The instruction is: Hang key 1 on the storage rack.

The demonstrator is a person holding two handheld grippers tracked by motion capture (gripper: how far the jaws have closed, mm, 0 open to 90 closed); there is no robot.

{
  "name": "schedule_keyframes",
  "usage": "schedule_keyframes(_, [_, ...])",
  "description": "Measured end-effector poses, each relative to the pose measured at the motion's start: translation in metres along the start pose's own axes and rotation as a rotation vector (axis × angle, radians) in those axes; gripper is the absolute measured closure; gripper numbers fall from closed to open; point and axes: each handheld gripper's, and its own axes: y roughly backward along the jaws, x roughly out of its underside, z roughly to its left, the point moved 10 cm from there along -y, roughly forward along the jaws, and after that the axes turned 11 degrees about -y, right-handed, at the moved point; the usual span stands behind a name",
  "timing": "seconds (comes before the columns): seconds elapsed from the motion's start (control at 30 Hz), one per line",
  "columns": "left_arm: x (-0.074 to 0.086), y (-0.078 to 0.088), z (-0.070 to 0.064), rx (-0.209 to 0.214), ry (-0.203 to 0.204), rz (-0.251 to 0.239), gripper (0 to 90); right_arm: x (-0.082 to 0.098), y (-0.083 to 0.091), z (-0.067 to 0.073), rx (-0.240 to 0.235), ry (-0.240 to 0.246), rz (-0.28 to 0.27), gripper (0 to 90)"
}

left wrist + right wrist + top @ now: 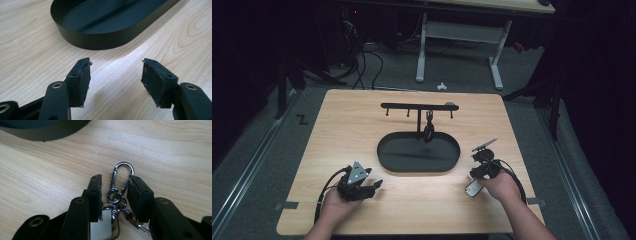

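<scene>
Silver carabiner keychain (117, 190) lies flat on the wooden table (175, 150), near the black oval tray (418, 153)

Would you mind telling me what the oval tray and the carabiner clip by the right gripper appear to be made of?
The oval tray looks like thin sheet metal with a satin black coat: crisp rim, soft sheen. The carabiner clip looks like polished, chrome-bright metal with sharp reflections. The table shows light wood grain, possibly laminate.

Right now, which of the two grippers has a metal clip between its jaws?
The right gripper: a carabiner clip lies between its open jaws. The left gripper has bare table between its own.
</scene>
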Motion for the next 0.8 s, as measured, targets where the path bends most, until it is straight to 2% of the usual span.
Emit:
schedule_keyframes(0.2, [-0.0004,0.0013,0.0007,-0.004,-0.003,-0.003,40.2,-0.0003,-0.0066,-0.0014,0.04,0.018,0.024,69.0])
schedule_keyframes(0.43, [-0.0006,0.0015,0.0006,-0.003,0.0,-0.006,40.2,-0.0014,-0.0074,0.001,0.038,0.053,0.028,71.5])
schedule_keyframes(0.57, [-0.0007,0.0007,-0.0001,-0.003,-0.002,-0.006,40.2,-0.0007,-0.0067,0.0014,0.053,0.071,0.026,71.9])
schedule_keyframes(0.8, [-0.0009,0.0013,0.0,0.001,-0.003,-0.006,40.2,-0.0016,-0.0074,0.0015,0.039,0.058,0.02,73.7])
